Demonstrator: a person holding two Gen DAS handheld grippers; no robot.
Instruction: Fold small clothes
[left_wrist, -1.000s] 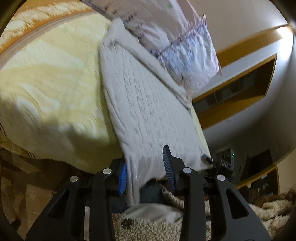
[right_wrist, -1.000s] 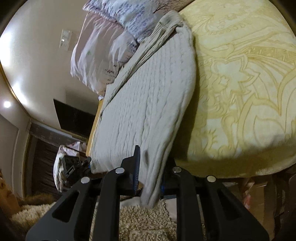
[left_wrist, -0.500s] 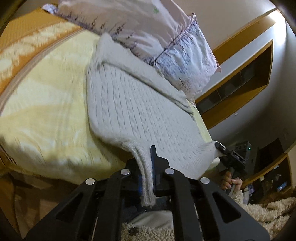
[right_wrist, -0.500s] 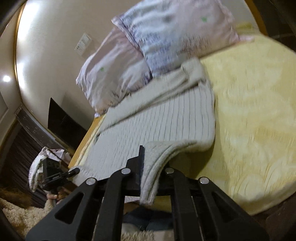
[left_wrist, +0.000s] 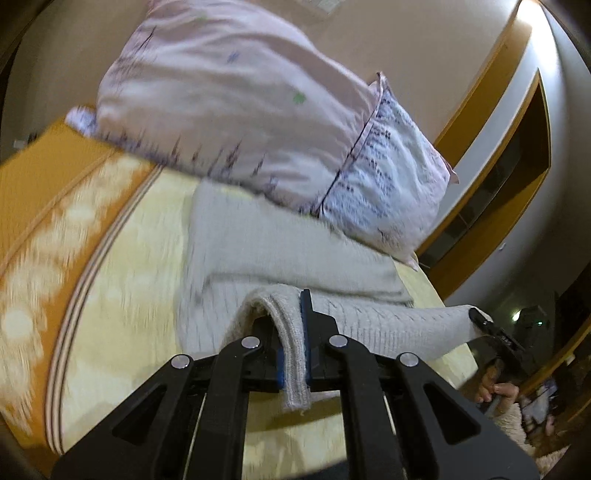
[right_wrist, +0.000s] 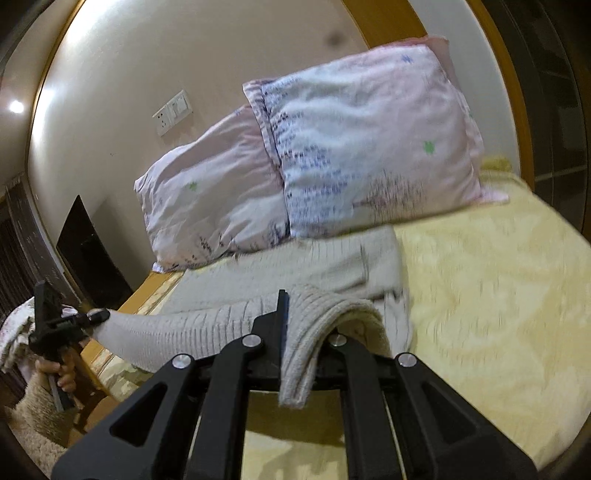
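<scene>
Sweater hem is pinched at both corners — the left gripper is closed tight on one, the right gripper closed tight on the other. Both corners are lifted off the bed, and the hem sags between them. Farther out, the sweater's body lies flat on the yellow cover, its far end touching two pillows.

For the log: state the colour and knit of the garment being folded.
Pale grey-beige sweater, ribbed cable knit; clearest in the right wrist view.
</scene>
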